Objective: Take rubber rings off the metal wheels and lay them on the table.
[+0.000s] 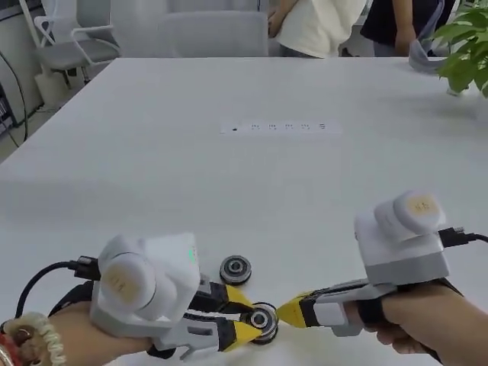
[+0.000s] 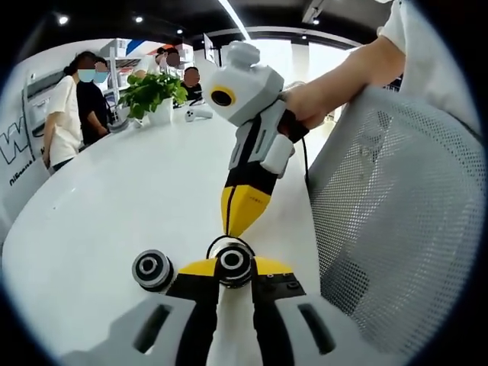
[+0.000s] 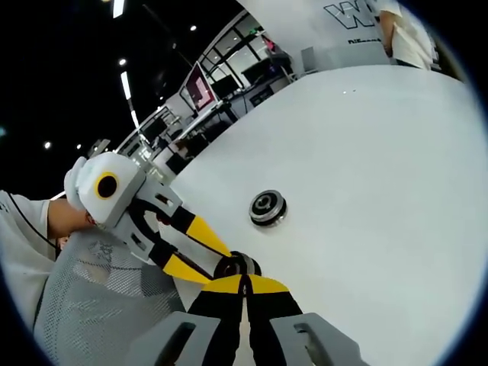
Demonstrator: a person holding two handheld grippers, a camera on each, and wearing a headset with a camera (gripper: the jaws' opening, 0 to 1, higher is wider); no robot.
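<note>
left gripper (image 1: 253, 317): jaws clamped on either side of a metal wheel (image 1: 264, 318) at the near edge of the white table (image 1: 229, 175). In the left gripper view the wheel sits between its yellow tips.
right gripper (image 1: 284, 311): yellow tips pressed together and pointing at the same wheel. In the left gripper view they nip a thin black loop, the rubber ring (image 2: 216, 245).
rubber ring: partly on the held wheel, with one arc lifted off the rim up to the right gripper's tips.
second wheel (image 1: 235, 269): lies flat on the table just beside the held one, untouched, black ring on.
far end of table: potted plant (image 1: 465, 49) at the right, people (image 1: 320, 27) standing at the far edge.
</note>
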